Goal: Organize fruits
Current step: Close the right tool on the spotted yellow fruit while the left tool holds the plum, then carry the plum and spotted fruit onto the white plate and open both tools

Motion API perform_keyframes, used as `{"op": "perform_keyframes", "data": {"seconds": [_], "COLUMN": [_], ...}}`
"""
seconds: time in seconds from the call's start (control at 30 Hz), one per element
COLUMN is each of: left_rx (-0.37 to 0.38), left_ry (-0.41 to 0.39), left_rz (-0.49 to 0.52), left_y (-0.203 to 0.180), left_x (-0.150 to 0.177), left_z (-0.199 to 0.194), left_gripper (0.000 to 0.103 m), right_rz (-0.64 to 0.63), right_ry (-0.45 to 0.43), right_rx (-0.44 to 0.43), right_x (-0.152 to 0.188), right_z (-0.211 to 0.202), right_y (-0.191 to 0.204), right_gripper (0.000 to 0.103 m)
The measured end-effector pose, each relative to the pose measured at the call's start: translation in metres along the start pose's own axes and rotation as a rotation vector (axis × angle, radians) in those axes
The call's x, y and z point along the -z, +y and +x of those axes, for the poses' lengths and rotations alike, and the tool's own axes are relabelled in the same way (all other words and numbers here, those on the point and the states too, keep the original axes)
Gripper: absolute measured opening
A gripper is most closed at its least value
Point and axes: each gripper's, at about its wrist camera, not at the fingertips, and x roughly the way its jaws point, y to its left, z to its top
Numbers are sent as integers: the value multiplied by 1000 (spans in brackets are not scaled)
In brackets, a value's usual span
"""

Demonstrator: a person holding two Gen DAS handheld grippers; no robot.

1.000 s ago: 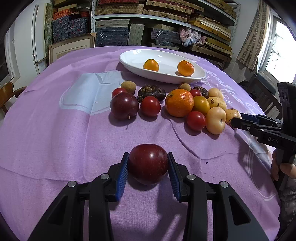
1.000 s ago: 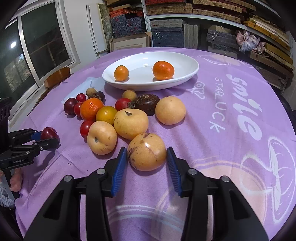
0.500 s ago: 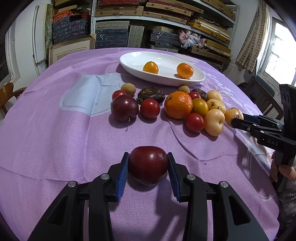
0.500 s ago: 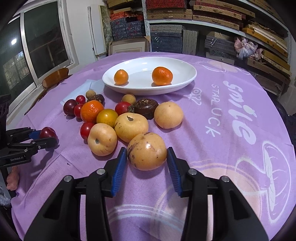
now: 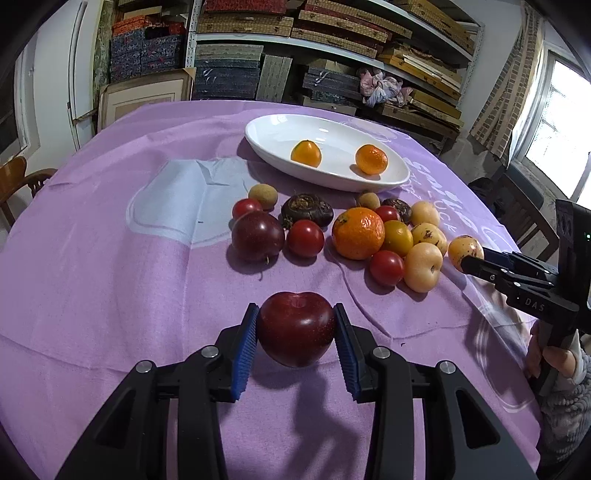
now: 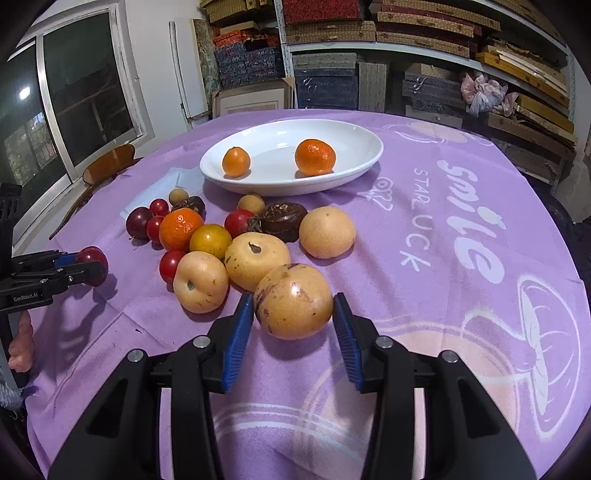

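My left gripper (image 5: pixel 295 314) is shut on a dark red plum (image 5: pixel 295 334) just above the purple tablecloth (image 5: pixel 110 295), which shows a shadow under it. In the right wrist view that plum (image 6: pixel 94 264) sits at the far left. My right gripper (image 6: pixel 293 301) is shut on a spotted yellow pear (image 6: pixel 291 310) at the near right edge of the fruit pile; the left wrist view shows this pear (image 5: pixel 463 249) at the far right. A white oval plate (image 5: pixel 369 181) at the back holds two small oranges (image 5: pixel 306 153) (image 5: pixel 371 159).
Between me and the plate lies a pile of loose fruit: a big orange (image 5: pixel 357 232), red tomatoes (image 5: pixel 305 238), a second dark plum (image 5: pixel 258 236), pale pears (image 6: pixel 256 260) and brown mangosteens (image 5: pixel 306 208). A wooden chair (image 5: pixel 18 181) stands left of the table. Shelves of boxes (image 5: pixel 332 29) line the back.
Both grips are unchanged. The pile and the plate sit slightly lower in both views than a second ago.
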Motion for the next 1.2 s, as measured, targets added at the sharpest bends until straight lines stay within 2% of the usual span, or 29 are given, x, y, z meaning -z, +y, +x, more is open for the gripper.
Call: {"op": "perform_keyframes", "data": {"seconds": [0.17,0.33,0.57,0.67,0.8,0.97,1.2], "left_rx": [-27,-47,-97,-128,-151,-156,-167], "left_ry": [-23,-48,-25,5,53,85,76], "left_rz": [51,57,11,0,-17,-15,-25], "left_y": [-4,-8,-8,-6,3,10,15], "left_x": [-29,-84,-176,-200,-214,-216,-218], "left_z": [-7,11,80,113,150,177,189], "left_gripper": [41,41,41,41,41,41,41], "right_rz": [8,-17,-9,7,14,13,13], "right_ry": [-29,-74,-58,-27,15,76,115], "right_rx": [-4,24,46,56,70,77,74], "right_x": [-9,-52,-126,-154,-181,-196,-200], "right_z": [-15,-26,22,56,102,152,179], "right_y": [-4,-7,-18,-25,-33,-39,-45], "right_gripper": [43,43,43,43,43,43,44]}}
